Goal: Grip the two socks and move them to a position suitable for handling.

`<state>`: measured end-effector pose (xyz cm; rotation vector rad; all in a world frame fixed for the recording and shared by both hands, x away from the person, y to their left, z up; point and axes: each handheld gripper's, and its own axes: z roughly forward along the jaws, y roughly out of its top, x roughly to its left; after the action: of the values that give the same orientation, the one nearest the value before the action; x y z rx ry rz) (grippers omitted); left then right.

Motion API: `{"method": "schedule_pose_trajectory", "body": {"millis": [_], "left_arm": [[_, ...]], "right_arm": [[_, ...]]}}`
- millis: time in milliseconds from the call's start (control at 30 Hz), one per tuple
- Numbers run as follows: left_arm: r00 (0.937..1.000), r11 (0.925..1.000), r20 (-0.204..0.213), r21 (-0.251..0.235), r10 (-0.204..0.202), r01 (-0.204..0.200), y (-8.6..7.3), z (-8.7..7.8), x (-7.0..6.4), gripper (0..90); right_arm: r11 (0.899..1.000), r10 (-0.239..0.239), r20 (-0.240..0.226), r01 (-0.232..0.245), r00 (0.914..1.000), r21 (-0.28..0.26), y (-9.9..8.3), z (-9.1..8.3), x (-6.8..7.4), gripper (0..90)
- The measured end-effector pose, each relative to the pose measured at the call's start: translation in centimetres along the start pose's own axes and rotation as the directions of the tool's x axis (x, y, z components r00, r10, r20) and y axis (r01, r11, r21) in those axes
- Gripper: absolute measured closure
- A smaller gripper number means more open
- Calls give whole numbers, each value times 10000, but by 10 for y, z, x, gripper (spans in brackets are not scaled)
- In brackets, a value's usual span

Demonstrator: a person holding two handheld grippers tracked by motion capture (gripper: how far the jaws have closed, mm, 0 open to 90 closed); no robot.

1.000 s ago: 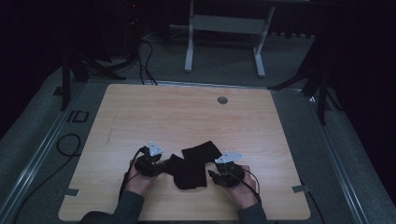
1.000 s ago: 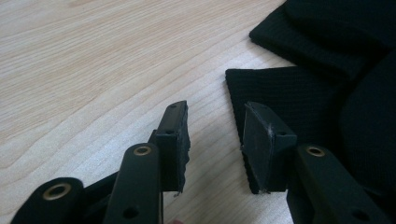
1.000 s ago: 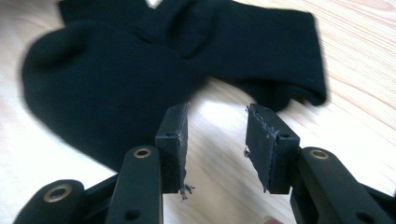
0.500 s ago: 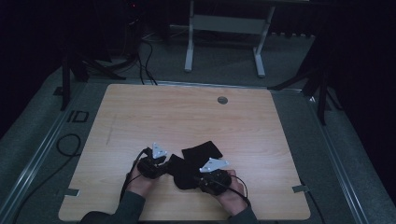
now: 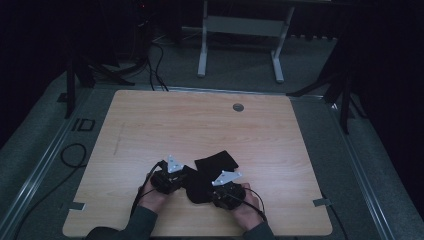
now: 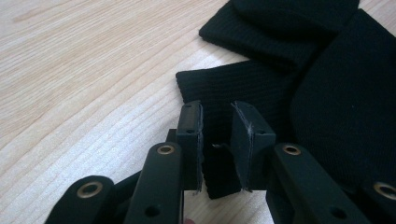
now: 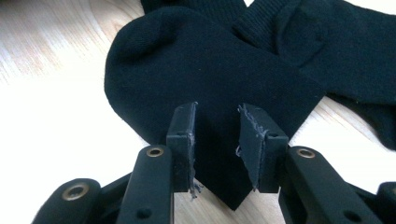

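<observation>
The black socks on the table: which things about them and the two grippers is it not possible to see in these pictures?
- High view: the black socks merge into one dark patch; how many there are and how they overlap cannot be told.
- Left gripper view: the left gripper stands open around a ribbed edge; its jaws hide the cloth beneath.
- Right gripper view: the right gripper straddles a pointed corner; contact is unclear.
- Both gripper views: frame edges cut off the socks.
</observation>
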<state>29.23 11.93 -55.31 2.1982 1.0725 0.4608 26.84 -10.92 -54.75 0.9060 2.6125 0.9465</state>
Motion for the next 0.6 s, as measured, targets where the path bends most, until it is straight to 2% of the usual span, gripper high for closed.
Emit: {"method": "schedule_pose_trajectory", "body": {"millis": [267,500,600], "left_arm": [[10000,10000,11,7,42,-42,1,1,-2,741],[9986,9991,488,-366,-190,208,9,-3,-5,742],[9983,9995,584,-307,70,-52,13,-2,-9,742]], "right_arm": [[9997,249,-31,-250,9997,-39,-4,-1,-7,658],[9990,439,20,-439,9990,25,-4,-3,-16,660],[9989,459,65,-460,9989,53,-4,-3,-19,659]]}}
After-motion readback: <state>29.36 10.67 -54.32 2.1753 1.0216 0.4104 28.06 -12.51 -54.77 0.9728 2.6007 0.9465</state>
